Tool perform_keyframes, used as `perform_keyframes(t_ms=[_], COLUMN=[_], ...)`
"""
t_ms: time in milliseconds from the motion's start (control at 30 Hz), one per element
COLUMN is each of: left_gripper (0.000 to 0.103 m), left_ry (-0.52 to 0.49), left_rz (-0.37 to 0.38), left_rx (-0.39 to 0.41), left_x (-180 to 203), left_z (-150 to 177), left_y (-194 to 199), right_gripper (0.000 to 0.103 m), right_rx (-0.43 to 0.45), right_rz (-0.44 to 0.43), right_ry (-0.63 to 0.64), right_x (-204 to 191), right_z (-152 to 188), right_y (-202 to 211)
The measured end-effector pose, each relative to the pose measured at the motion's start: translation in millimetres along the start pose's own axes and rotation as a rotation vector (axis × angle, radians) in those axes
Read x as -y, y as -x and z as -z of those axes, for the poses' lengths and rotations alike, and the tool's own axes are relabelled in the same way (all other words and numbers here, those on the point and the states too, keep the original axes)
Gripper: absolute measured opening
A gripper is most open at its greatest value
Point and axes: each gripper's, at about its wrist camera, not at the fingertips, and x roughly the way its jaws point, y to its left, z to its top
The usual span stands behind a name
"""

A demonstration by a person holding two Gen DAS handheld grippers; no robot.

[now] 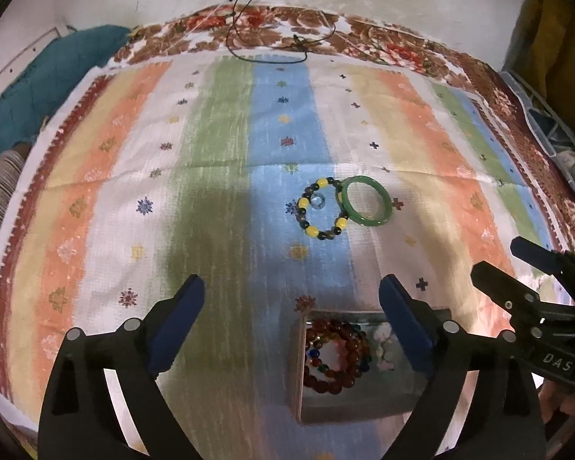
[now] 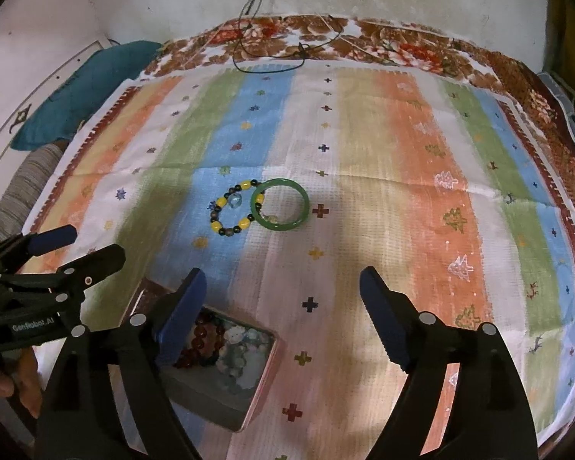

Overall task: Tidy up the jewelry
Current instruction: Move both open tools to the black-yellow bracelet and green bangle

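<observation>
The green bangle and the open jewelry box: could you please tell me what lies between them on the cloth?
Only bare striped cloth separates the green bangle from the jewelry box, shown clearly in the right wrist view.

A striped cloth (image 2: 383, 145) covers the surface. Near its middle lie a beaded bracelet (image 2: 235, 207) and a green bangle (image 2: 280, 209), touching. An open box (image 2: 226, 364) of beads sits by the near edge.

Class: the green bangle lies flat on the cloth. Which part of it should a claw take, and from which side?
Take the green bangle at its right rim, coming from above, one finger inside the ring and one outside. It lies flat, so only the thin band can be pinched. Its left edge overlaps the beaded bracelet, while the right side looks clear, probably the safer side.
</observation>
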Motion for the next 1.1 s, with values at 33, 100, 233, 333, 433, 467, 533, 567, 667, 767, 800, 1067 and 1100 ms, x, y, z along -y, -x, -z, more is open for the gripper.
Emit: perform_keyframes(t_ms=[33, 100, 233, 333, 433, 467, 533, 567, 667, 767, 800, 1067, 1100], left_gripper=[0.091, 0.092, 0.092, 0.093, 0.093, 0.093, 0.093, 0.093, 0.093, 0.093, 0.093, 0.093, 0.093], left_ry=[0.012, 0.037, 0.073, 0.068, 0.043, 0.032, 0.009, 0.0, -0.017, -0.022, -0.021, -0.024, -0.025], left_rz=[0.006, 0.02, 0.043, 0.04, 0.029, 0.023, 0.008, 0.003, -0.002, 0.002, 0.005, 0.002, 0.004], left_rx=[-0.003, -0.008, -0.017, -0.016, -0.017, -0.017, -0.019, -0.02, -0.032, -0.044, -0.049, -0.089, -0.099], left_x=[-3, -9, -16, -15, -11, -9, -7, -6, -5, -4, -5, -10, -11], left_z=[-1, -2, -4, -5, -9, -10, -11, -12, -14, -17, -19, -28, -28], left_y=[-3, -7, -14, -19, -26, -29, -33, -35, -42, -50, -54, -80, -84], right_gripper=[0.082, 0.082, 0.082, 0.082, 0.082, 0.082, 0.082, 0.082, 0.082, 0.082, 0.082, 0.082, 0.082], right_rx=[-0.003, -0.006, -0.001, -0.004, -0.008, -0.01, -0.008, -0.009, -0.012, -0.012, -0.013, -0.054, -0.059], right_rz=[0.005, 0.008, 0.011, 0.012, 0.003, -0.002, 0.002, 0.004, -0.006, -0.002, 0.001, 0.002, 0.001], right_ry=[-0.006, -0.012, -0.026, -0.037, -0.052, -0.051, -0.048, -0.049, -0.066, -0.072, -0.071, -0.092, -0.093], right_x=[1, 4, 7, 11, 14, 14, 15, 15, 18, 19, 20, 28, 28], right_z=[-1, -1, -5, -8, -11, -12, -15, -17, -21, -25, -26, -29, -30], right_y=[-1, -3, -6, -13, -22, -25, -31, -33, -40, -46, -48, -75, -78])
